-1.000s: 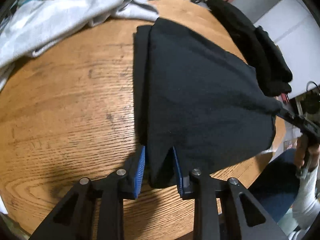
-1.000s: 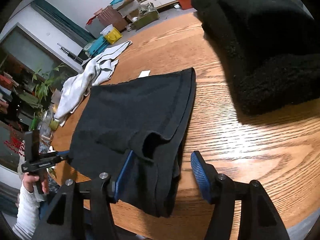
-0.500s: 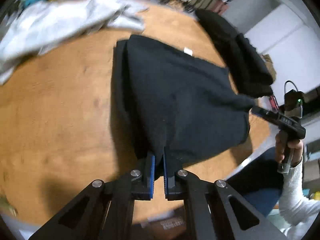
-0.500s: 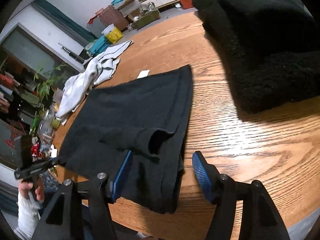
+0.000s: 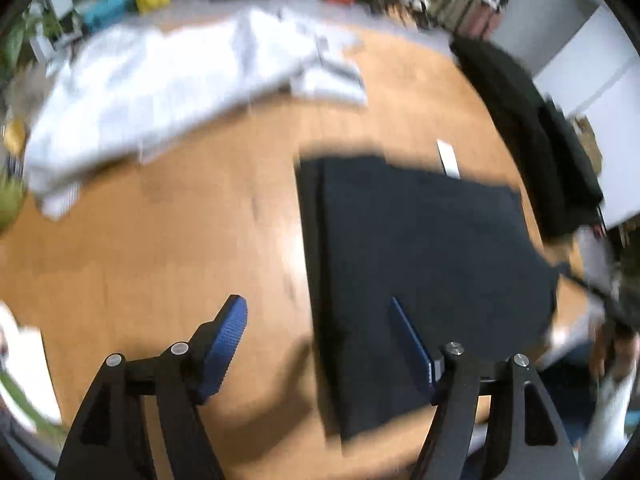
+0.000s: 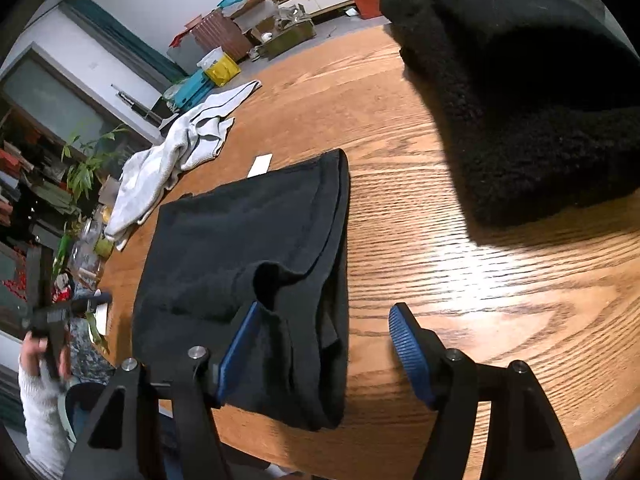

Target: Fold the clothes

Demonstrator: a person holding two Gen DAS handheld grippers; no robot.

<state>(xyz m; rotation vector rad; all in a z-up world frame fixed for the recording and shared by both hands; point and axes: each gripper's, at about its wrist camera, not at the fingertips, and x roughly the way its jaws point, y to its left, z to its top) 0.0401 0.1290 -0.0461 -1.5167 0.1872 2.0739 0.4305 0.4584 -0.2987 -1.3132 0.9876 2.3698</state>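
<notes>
Oak tabletop (image 6: 460,280) carries, from left to right, a rumpled grey garment (image 6: 180,148), the folded black garment (image 6: 248,248) at its near edge beneath both opening tongs, left tongs (image 5: 320,344) and right tongs (image 6: 320,344), neither gripping it, and a black fleece pile (image 6: 520,100).

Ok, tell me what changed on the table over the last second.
The left gripper let go of the black garment: its jaws, clamped on the near edge half a second ago, are opening and it has lifted away. The garment lies folded flat on the wooden table. The right gripper stayed put, jaws apart and opening slightly. The white garment and black fleece are unmoved.
</notes>
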